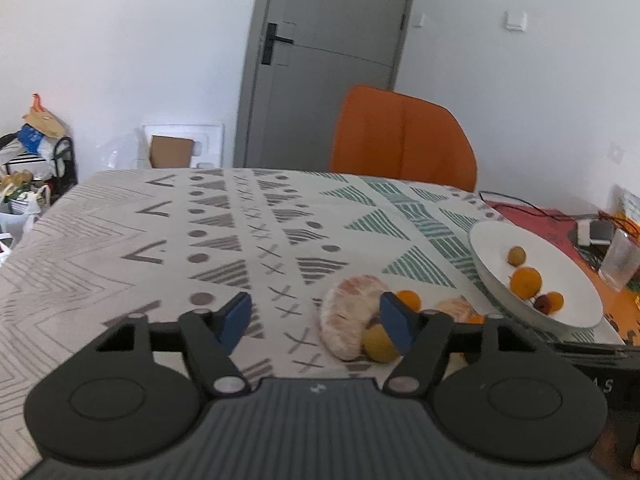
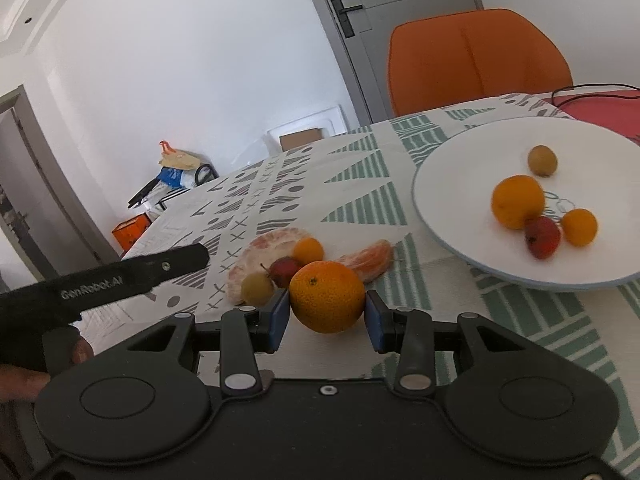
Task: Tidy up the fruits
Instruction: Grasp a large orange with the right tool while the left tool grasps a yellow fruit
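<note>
Patterned tablecloth carried a white plate at frame right — four fruits inside. My right gripper pinched the orange, lower centre; my left gripper gaped wide.

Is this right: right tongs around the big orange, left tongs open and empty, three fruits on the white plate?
Not quite. The white plate holds four fruits, not three, as the right wrist view shows. The rest stands: the right tongs bracket the big orange, and the left tongs are open and empty.
</note>
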`<state>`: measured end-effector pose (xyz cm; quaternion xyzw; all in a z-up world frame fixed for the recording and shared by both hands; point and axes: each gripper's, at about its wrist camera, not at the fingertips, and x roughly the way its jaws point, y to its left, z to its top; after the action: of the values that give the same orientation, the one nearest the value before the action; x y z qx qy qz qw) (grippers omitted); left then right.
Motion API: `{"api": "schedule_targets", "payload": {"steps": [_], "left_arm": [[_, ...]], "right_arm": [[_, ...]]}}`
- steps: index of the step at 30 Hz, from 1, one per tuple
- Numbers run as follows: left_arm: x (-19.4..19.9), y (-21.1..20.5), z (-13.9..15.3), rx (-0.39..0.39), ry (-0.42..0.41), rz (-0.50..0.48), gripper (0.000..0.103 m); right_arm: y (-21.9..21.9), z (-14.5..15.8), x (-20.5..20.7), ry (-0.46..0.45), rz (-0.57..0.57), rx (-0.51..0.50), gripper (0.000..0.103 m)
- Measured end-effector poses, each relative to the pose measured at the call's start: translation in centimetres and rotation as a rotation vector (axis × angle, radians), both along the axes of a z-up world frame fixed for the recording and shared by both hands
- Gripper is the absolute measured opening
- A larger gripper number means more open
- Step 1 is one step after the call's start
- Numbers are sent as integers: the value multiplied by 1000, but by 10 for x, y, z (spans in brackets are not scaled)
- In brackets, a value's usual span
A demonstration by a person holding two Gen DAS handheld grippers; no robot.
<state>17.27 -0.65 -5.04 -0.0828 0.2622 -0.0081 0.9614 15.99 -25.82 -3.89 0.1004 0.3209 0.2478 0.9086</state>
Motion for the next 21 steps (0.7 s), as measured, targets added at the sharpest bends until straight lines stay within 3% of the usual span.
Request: {"api": "schedule_targets", "payload": {"steps": [4,13,14,15,21], "left_arm": [[5,-12,-4,4,15,-38,54],[18,-39,-16,57,66,-107,48],[18,-42,-17,80,55,-102,42],[19,-44,-18,78,64,-118,23],[18,-49,-13,52,55,-133,23]], "right_arm": [[-7,-1,-1,1,-13,2,38],[-20,-4,-2,4,-34,25,38],[-21,-4,-2,3,-34,29,38],[-23,-4,-2,2,-34,32,38],[-32,-3,-4,0,-55,35,38]]}}
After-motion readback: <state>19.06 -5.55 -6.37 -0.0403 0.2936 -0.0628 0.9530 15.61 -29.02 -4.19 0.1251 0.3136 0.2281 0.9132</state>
